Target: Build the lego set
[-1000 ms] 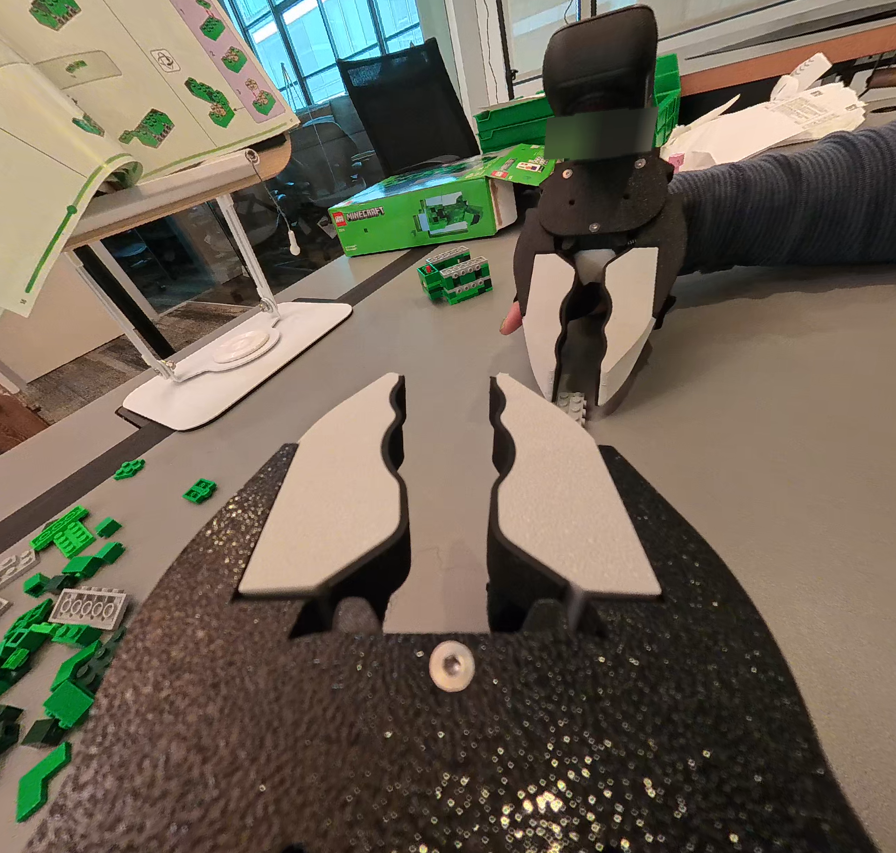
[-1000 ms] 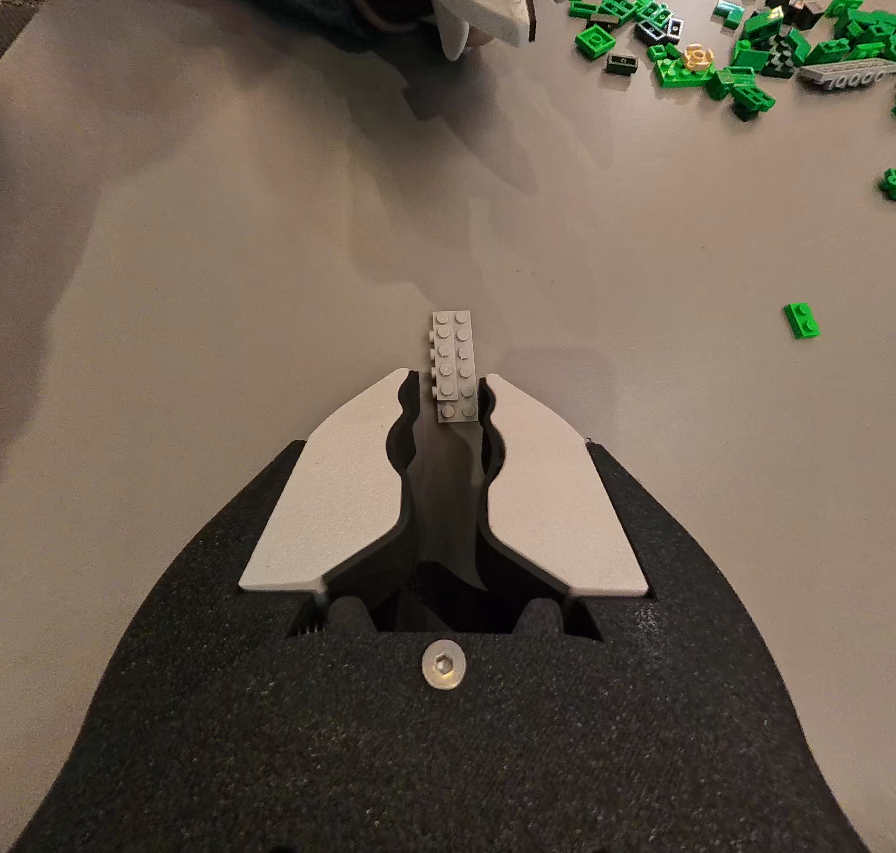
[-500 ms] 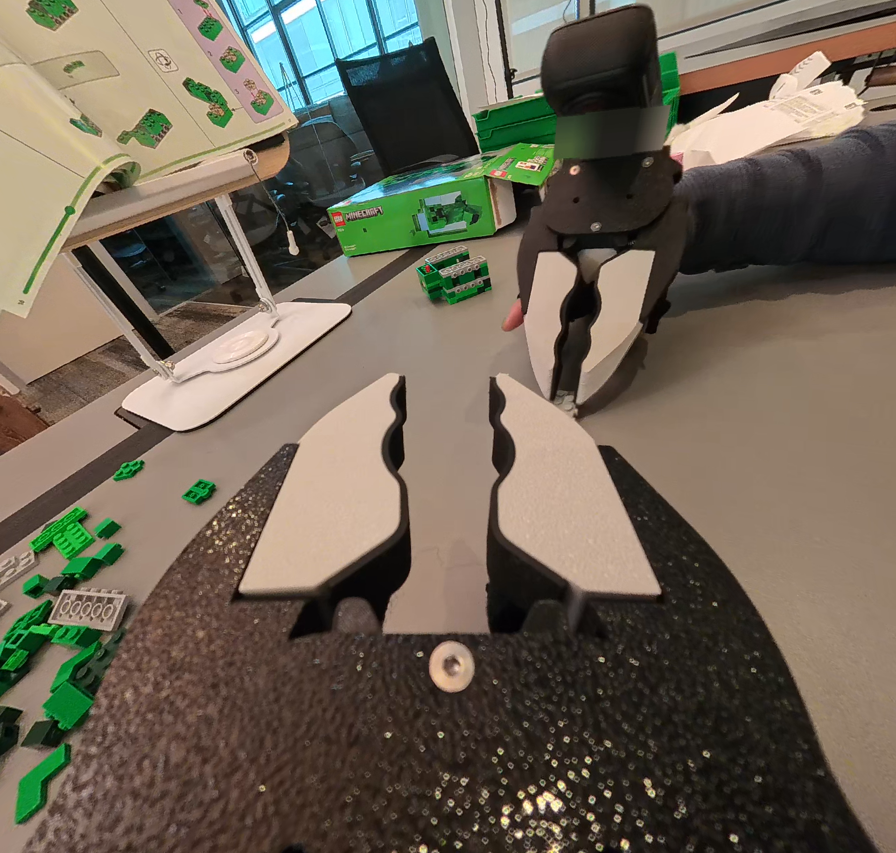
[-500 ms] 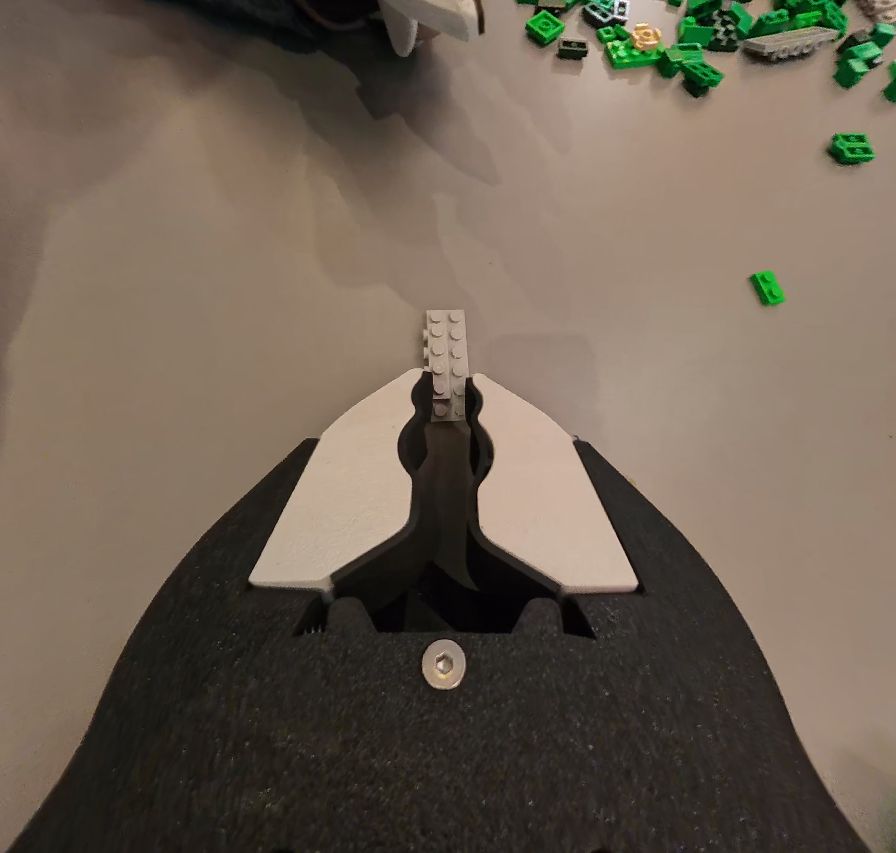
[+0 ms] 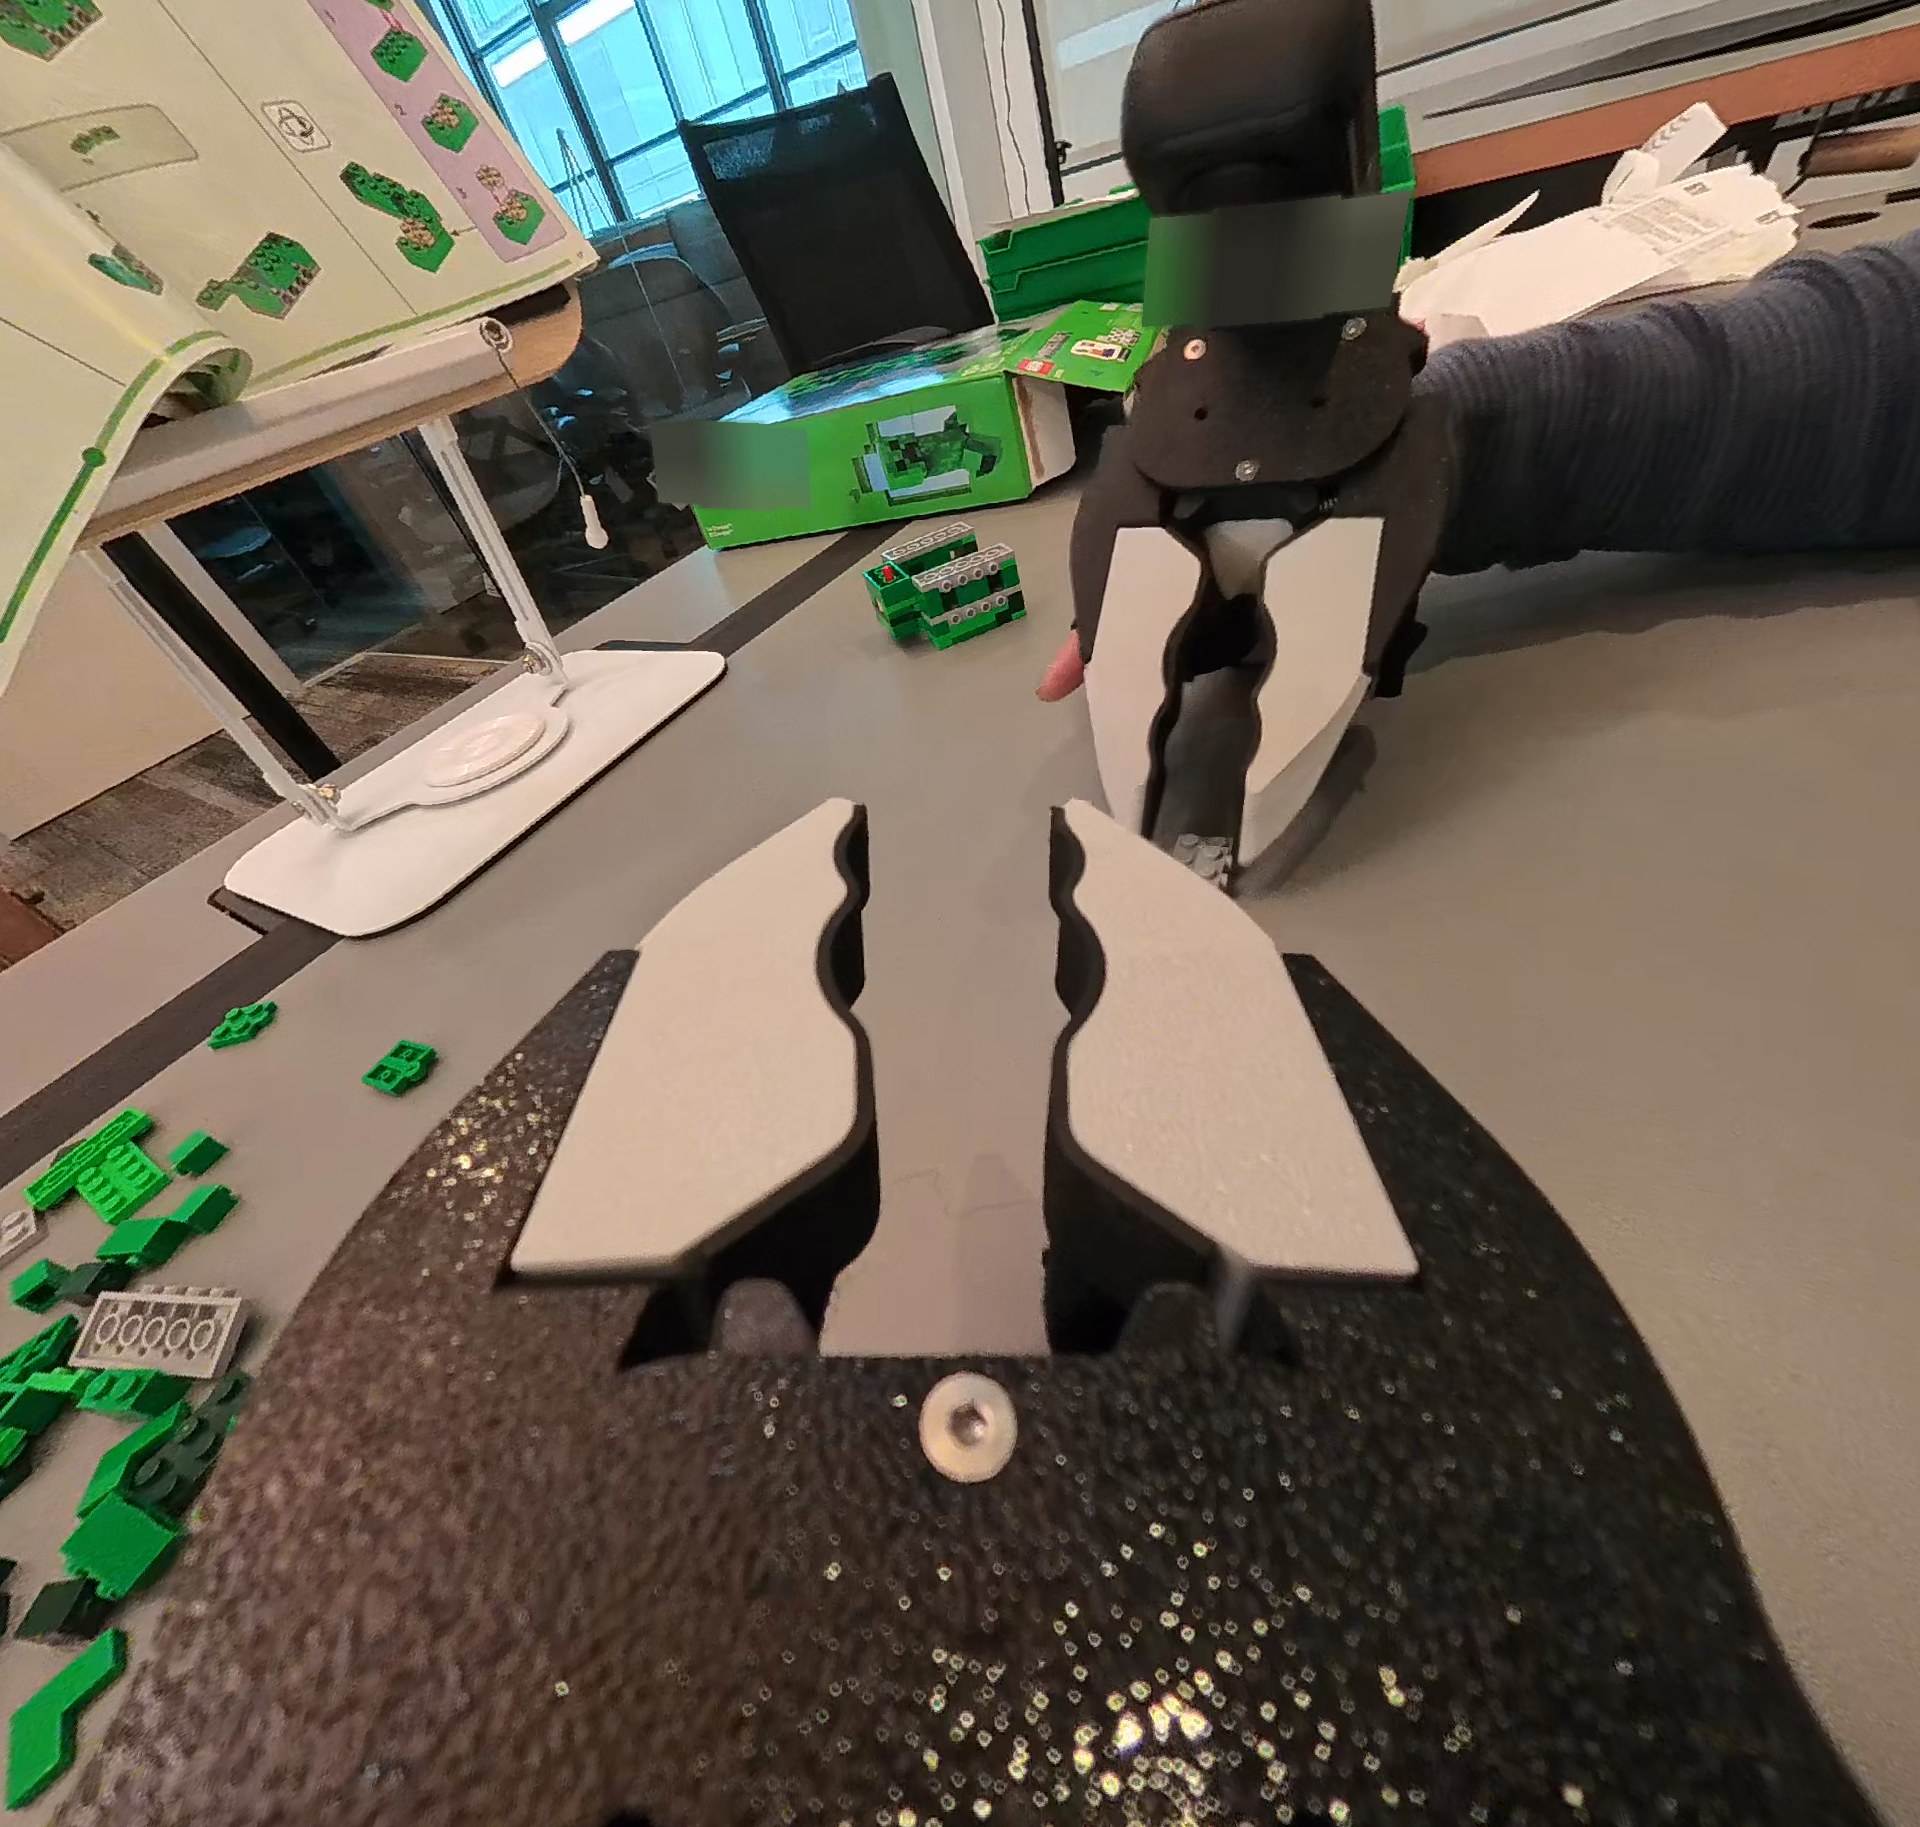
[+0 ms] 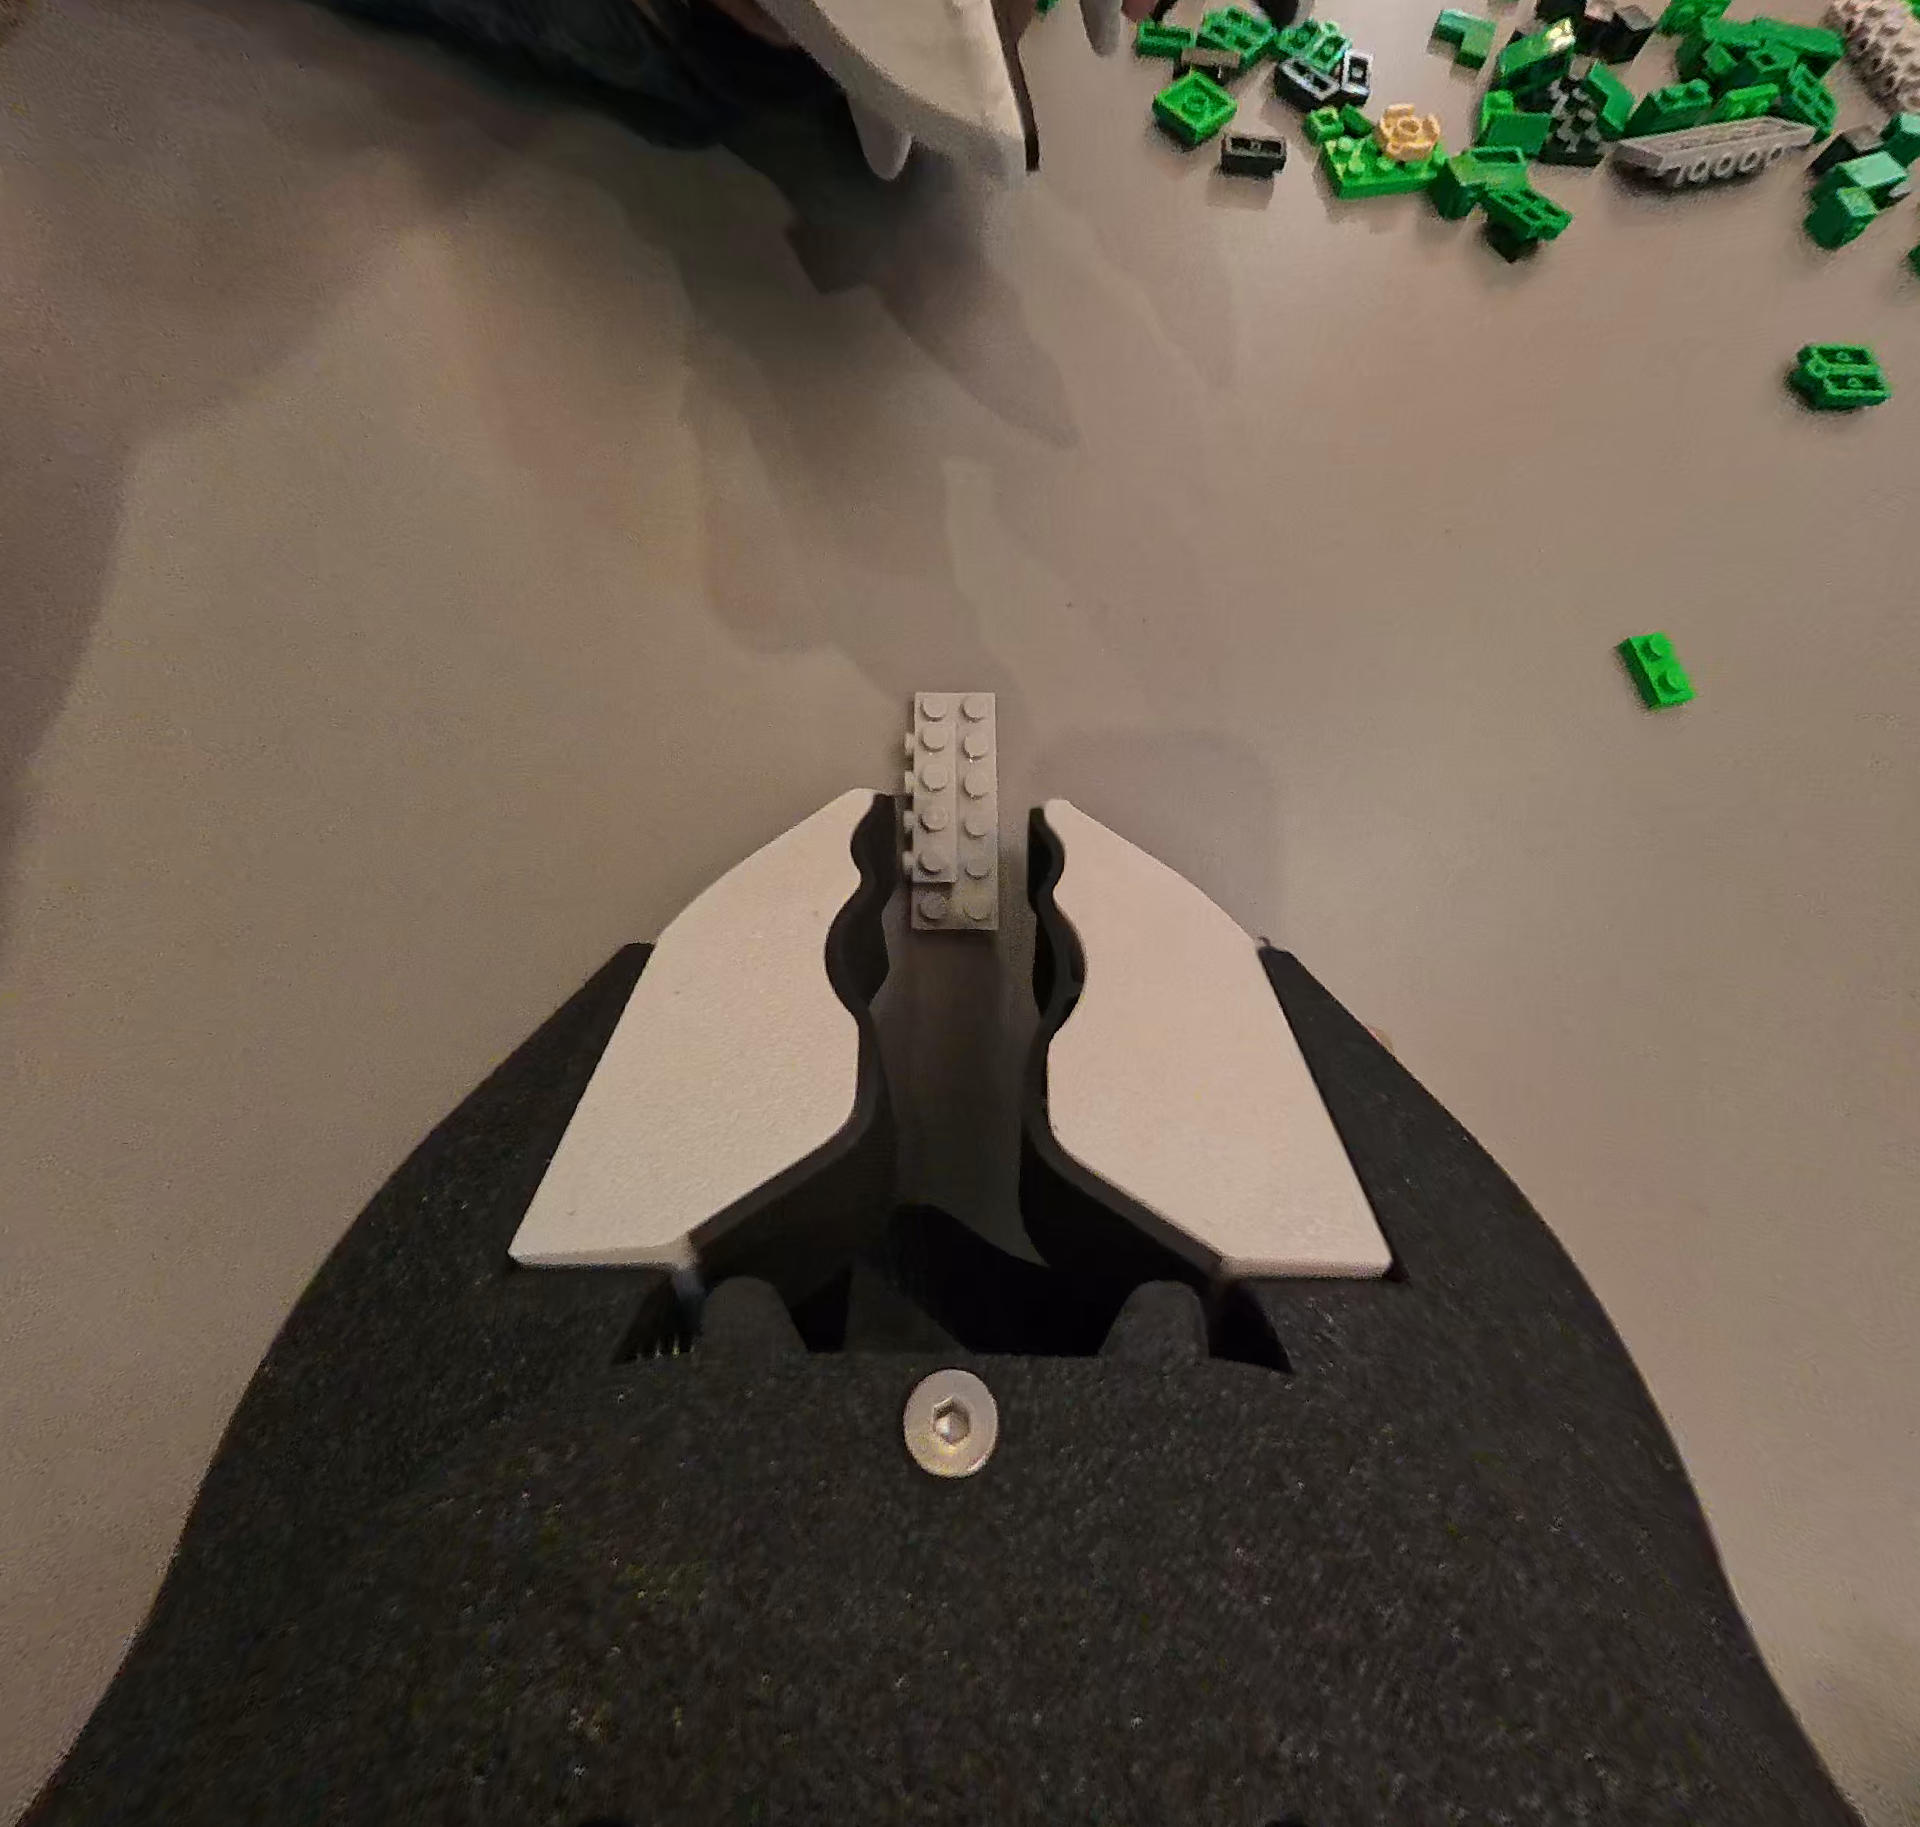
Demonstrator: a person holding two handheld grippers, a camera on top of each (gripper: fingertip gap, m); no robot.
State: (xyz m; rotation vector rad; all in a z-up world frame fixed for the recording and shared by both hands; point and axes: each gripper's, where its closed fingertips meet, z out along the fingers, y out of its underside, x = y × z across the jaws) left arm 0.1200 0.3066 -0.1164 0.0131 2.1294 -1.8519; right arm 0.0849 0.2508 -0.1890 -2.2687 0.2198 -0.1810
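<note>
A grey Lego assembly, a long plate with a smaller studded piece on it (image 6: 954, 809), lies flat on the grey table (image 6: 416, 634). My right gripper (image 6: 956, 803) is open around its near end, with a gap on the right side. In the left wrist view the right gripper (image 5: 1195, 832) stands tip-down on the table with the grey piece (image 5: 1205, 855) between its tips. My left gripper (image 5: 956, 821) is open and empty, just short of the right one. A partly built green and grey model (image 5: 945, 582) sits farther back.
Several loose green, grey and black bricks (image 5: 104, 1362) lie at the left, and show at the top right of the right wrist view (image 6: 1558, 115). An instruction booklet (image 5: 260, 167) rests on a white stand (image 5: 468, 759). A green box (image 5: 883, 458) lies behind. A sleeved arm (image 5: 1662, 447) reaches in from the right. One gripper's finger ends stand about 10 cm off the other's.
The right gripper closed on the grey piece half a second ago and has opened again. The piece stays on the table. The left gripper has barely moved.
</note>
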